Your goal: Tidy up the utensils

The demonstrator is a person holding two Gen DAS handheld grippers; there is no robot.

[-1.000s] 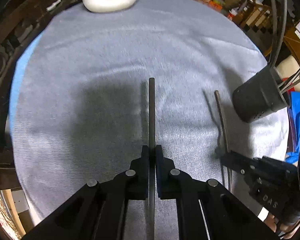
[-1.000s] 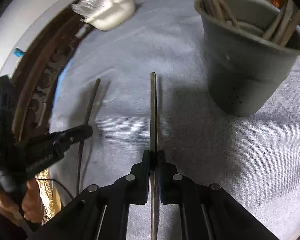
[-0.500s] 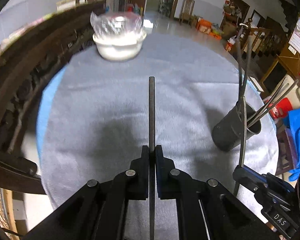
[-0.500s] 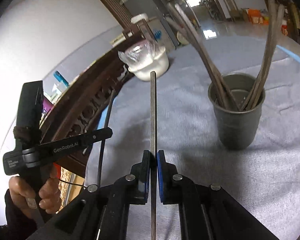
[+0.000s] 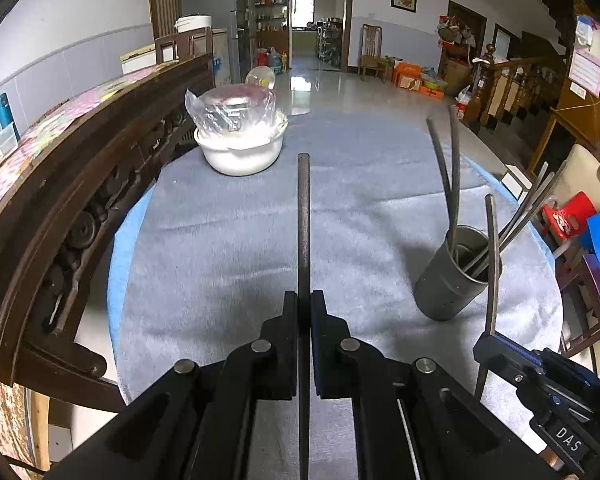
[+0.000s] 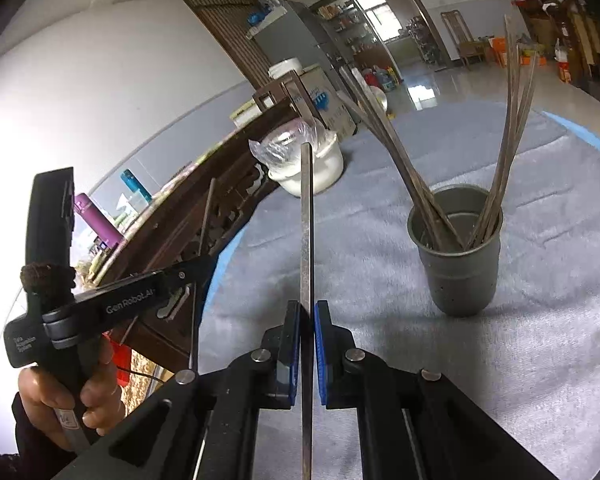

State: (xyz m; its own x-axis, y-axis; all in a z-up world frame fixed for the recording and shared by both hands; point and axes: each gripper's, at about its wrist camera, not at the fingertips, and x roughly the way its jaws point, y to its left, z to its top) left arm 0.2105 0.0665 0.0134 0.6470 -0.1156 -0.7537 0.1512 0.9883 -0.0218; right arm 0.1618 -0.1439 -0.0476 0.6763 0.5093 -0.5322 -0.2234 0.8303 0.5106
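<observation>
a pale lilac-and-white wall (image 5: 80, 40) runs along the left behind a dark carved wooden bench back (image 5: 100, 152). glossy pale tiled floor (image 5: 360, 88) reflects daylight from a far doorway (image 5: 304, 20). a wooden chair (image 5: 370, 50) and a brown stair railing (image 5: 512, 80) stand beyond.

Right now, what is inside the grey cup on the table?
The grey cup holds several dark chopsticks, leaning out in two bunches against opposite sides of its rim. Their lower ends are covered by the cup wall, so an exact count is uncertain.

Both the left tool (image 5: 304, 300) and right tool (image 6: 307, 312) are clamped tight, tilted downward.
</observation>
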